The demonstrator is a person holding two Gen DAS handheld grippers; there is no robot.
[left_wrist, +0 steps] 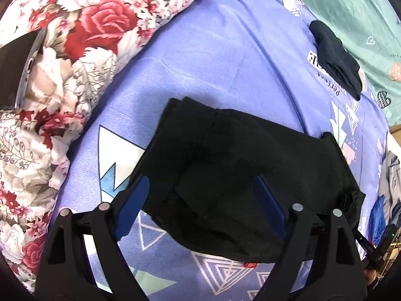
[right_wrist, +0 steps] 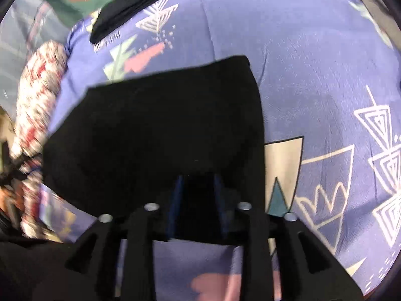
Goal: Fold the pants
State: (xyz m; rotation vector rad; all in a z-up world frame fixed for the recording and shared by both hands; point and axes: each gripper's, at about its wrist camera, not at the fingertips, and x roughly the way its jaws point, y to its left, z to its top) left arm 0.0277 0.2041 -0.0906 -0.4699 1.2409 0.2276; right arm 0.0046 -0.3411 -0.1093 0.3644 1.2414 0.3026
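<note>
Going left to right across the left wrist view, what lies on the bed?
Floral quilt → black pants, folded on the purple sheet → dark folded garment → green sheet at the far right.

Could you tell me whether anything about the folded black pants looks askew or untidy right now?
Slightly: on the black pants, the layers at the far-left corner do not line up, so one edge peeks past the other. Otherwise the bundle lies flat on the purple sheet.
</note>
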